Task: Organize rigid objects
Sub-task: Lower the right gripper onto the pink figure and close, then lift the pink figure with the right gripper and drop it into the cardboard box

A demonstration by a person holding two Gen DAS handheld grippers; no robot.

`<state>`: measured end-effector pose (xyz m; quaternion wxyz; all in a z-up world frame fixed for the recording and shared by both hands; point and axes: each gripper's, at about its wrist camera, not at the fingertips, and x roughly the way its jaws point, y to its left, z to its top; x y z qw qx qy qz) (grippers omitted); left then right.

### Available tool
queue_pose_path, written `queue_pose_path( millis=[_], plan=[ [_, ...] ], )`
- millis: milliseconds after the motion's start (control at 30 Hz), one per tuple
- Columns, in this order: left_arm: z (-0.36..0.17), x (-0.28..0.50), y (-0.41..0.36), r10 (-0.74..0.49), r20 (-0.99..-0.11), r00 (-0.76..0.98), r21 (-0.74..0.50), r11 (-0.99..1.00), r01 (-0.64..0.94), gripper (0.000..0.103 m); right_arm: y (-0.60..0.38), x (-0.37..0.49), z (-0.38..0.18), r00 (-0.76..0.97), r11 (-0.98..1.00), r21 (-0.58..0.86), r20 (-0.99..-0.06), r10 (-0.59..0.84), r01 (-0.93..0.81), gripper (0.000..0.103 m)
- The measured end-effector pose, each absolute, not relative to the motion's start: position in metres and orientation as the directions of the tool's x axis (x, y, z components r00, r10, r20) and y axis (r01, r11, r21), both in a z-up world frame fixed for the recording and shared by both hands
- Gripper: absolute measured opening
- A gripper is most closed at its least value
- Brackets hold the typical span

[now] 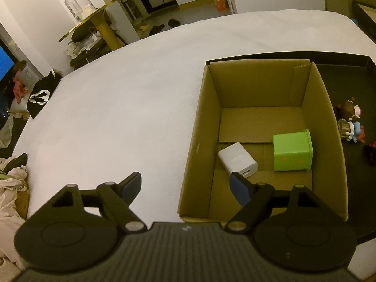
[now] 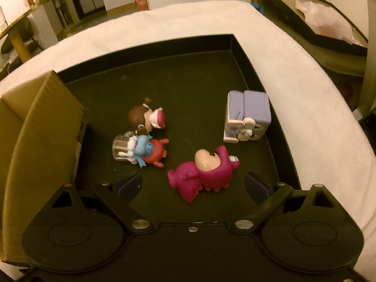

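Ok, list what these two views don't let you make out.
- Left wrist view: white USB charger near end, covered by a left tool finger.
- Left wrist view: dark red object, cut off by the image edge.
- Right wrist view: cardboard box interior, hidden behind its wall.

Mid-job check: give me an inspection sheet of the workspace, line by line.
Surface: white cloth under a black tray.
Job's things: cardboard box holds a white charger and a green cube; on the tray lie a magenta figure, a brown-haired figure, a blue-and-red figure and a purple block toy.
Clutter: nothing seen.
Grippers: left gripper open, empty; right gripper open, near the magenta figure.
Cables: nothing seen.
Surroundings: yellow table, glass jar.
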<state>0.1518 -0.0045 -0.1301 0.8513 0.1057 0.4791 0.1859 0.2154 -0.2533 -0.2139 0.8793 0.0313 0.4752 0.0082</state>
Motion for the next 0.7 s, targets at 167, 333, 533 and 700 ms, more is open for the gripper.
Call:
queue_pose_path(
  millis=[167,333,533,700],
  plan=[
    [-0.130,0.153,-0.004,0.415,-0.778,0.472,0.357,0.910,-0.213,0.081,-0.243,0.215,-0.217,0.556,1.000,-0.008,-0.831,0.006,-0.023,0.094],
    [-0.130,0.152,-0.002,0.412,-0.780,0.470,0.352,0.911,-0.215,0.081,-0.241,0.214,-0.222,0.544,0.999,-0.012,-0.839,0.018,-0.051,0.070],
    [-0.130,0.151,0.000,0.403,-0.783,0.474,0.340,0.915,-0.216,0.081,-0.241,0.213,-0.216,0.550,0.999,0.000,-0.835,0.030,-0.054,0.057],
    [-0.129,0.149,0.002,0.392,-0.782,0.484,0.325,0.920,-0.219,0.081,-0.242,0.208,-0.194,0.604,0.998,0.026,-0.795,0.056,-0.058,0.057]
  ],
)
